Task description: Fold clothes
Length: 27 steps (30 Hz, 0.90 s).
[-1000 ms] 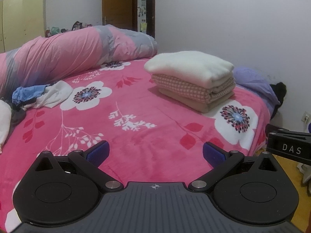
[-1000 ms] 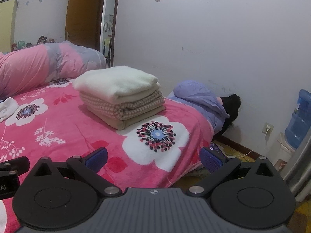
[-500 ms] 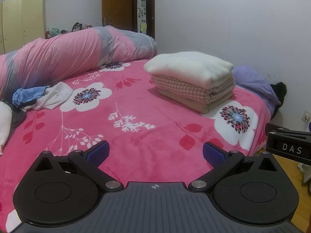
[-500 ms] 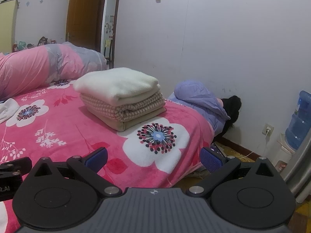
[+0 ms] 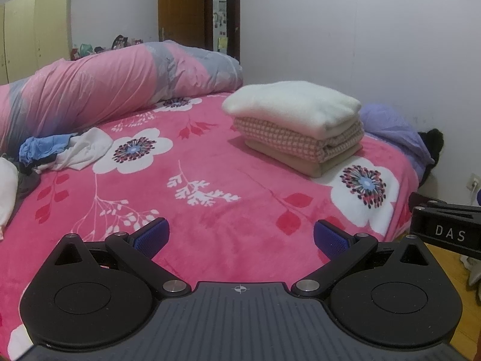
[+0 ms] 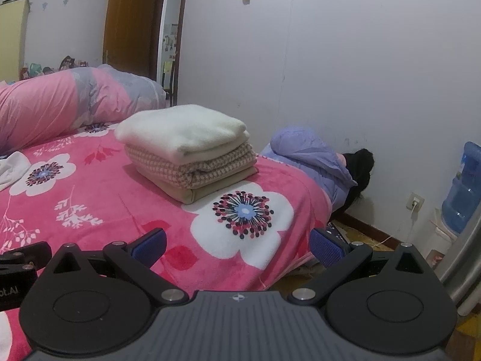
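A stack of three folded cloths [image 5: 296,126], cream on top, pink check in the middle, beige below, lies on the pink flowered bed [image 5: 210,180] near its right side; it also shows in the right wrist view [image 6: 189,153]. A loose heap of unfolded clothes [image 5: 66,150], blue, white and dark, lies at the left of the bed. My left gripper [image 5: 239,237] is open and empty above the bed's near edge. My right gripper [image 6: 237,245] is open and empty above the bed's right corner.
A rolled pink and grey duvet [image 5: 114,81] lies along the far side. A lilac quilt [image 6: 309,156] and a black item [image 6: 359,165] sit between bed and wall. A water bottle [image 6: 463,186] stands at the right. The right gripper's body [image 5: 448,231] shows at the left view's edge.
Both views have drifted slightly; the folded stack sits a little lower in the right wrist frame. Both grippers stay open and empty.
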### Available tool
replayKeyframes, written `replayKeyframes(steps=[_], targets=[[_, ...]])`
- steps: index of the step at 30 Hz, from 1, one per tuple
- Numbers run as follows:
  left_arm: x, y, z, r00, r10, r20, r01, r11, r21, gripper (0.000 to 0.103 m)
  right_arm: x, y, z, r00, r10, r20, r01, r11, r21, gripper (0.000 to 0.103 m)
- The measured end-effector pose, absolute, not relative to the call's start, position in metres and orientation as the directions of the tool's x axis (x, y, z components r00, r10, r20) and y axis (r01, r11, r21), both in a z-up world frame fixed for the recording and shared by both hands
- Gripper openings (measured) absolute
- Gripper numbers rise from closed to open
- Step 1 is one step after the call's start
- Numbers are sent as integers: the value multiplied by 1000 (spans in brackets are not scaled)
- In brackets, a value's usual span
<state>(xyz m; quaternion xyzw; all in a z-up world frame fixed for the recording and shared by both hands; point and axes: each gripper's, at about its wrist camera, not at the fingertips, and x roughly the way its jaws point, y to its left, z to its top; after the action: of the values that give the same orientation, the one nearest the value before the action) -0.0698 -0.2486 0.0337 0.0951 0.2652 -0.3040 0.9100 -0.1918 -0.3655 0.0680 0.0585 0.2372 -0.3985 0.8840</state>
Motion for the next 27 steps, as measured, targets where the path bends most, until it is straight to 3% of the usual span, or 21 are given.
replayKeyframes(steps=[27], targets=[[-69,-244,32,671,-502,-547,601,799,4,103,-191,-361,68,570,-677,-466,729,678,-93,103]])
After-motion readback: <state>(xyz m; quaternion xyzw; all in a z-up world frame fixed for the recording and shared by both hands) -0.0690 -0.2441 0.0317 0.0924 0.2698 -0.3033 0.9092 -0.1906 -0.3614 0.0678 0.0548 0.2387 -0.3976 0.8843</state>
